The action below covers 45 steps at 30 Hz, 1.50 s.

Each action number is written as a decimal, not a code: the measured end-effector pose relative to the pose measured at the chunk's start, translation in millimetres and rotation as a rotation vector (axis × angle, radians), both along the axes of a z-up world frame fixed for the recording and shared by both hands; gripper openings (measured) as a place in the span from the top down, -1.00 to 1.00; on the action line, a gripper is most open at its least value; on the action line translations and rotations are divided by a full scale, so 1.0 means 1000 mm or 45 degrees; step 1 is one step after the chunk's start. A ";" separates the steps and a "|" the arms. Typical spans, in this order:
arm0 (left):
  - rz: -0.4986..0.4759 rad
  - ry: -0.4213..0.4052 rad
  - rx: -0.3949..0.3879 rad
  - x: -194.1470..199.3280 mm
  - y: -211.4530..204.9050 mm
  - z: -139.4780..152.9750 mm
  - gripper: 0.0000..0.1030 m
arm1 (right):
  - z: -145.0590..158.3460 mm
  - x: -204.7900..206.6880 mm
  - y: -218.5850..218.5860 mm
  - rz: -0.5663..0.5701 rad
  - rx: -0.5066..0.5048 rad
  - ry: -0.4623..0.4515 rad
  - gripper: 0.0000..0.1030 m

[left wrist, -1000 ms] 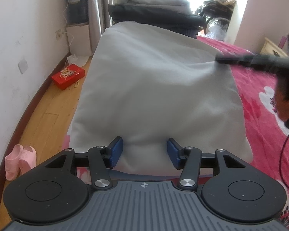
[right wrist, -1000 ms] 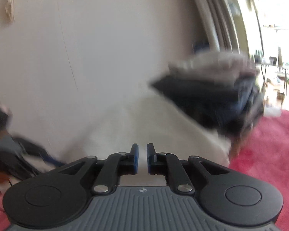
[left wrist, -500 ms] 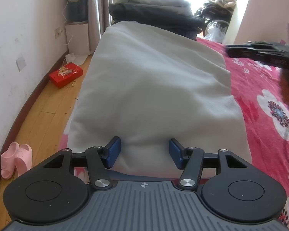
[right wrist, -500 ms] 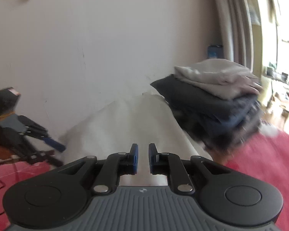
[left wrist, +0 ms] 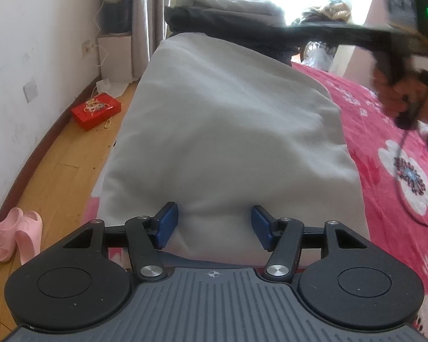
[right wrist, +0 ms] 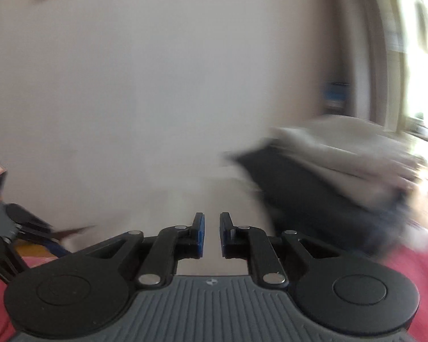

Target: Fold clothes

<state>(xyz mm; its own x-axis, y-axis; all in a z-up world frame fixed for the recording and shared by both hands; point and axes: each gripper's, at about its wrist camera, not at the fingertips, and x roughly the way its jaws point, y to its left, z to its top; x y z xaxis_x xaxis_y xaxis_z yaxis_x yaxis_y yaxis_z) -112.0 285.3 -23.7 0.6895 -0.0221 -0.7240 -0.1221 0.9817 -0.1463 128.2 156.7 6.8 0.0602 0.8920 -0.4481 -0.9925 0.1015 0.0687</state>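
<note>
Where the grey garment (left wrist: 231, 131) lies folded in a long strip along the left edge of the bed (left wrist: 399, 171), its near end sits right between my left gripper's (left wrist: 214, 226) blue pads (left wrist: 166, 225), which stand wide apart on either side of the cloth without pinching it. Compared with half a second ago that gripper has barely shifted; the garment's shape and place on the bed are the same.

At the far end of the strip, the stack of folded clothes (left wrist: 228, 14), dark below and pale grey on top, rests as before.

My right gripper (right wrist: 212, 235) is what has changed. Its jaws are narrow, with a slim gap between the pads and nothing in them. Its view, fairly sharp half a second ago, is now smeared by motion, the stack (right wrist: 342, 176) a blur to its right. From the left wrist camera, the right gripper (left wrist: 342, 32) has swung from the right edge of the picture to reach across the top, over the far end of the garment and in front of the stack, with my hand (left wrist: 399, 97) on its handle above the pink flowered bedspread.

Beside the bed, a red box (left wrist: 95, 110) and pink slippers (left wrist: 15, 233) lie on the wooden floor (left wrist: 54, 171).
</note>
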 end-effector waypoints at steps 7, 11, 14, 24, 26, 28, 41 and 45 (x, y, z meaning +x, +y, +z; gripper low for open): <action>0.030 -0.030 -0.037 -0.004 0.004 -0.002 -0.13 | -0.029 0.048 0.101 -0.179 -0.168 0.167 0.81; 0.038 -0.026 -0.056 -0.009 0.007 0.005 -0.12 | -0.016 0.060 0.089 -0.221 -0.085 0.241 0.85; 0.085 -0.059 -0.065 -0.022 0.011 0.020 -0.12 | -0.007 0.069 0.080 -0.252 -0.022 0.297 0.76; 0.263 0.013 -0.105 -0.028 0.041 -0.007 -0.12 | -0.023 0.071 0.111 -0.380 -0.243 0.397 0.49; 0.283 0.006 -0.115 -0.038 0.043 -0.004 -0.13 | -0.008 0.084 0.070 -0.417 -0.101 0.460 0.50; 0.321 0.016 -0.104 -0.046 0.045 0.004 -0.12 | 0.013 0.080 0.032 -0.361 -0.037 0.377 0.44; 0.238 -0.042 0.028 -0.004 0.018 0.024 -0.12 | -0.004 -0.088 -0.058 0.508 -0.286 -0.180 0.49; 0.274 0.013 0.035 0.001 0.021 0.016 -0.12 | -0.053 -0.083 -0.098 0.362 -0.620 -0.463 0.50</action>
<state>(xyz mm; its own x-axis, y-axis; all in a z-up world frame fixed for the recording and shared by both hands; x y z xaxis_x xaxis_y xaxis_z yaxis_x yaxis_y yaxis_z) -111.4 306.1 -8.0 0.6685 0.1450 -0.7294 -0.3309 0.9363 -0.1172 44.9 58.3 -46.3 0.0762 0.5968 -0.7988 -0.9364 -0.2323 -0.2629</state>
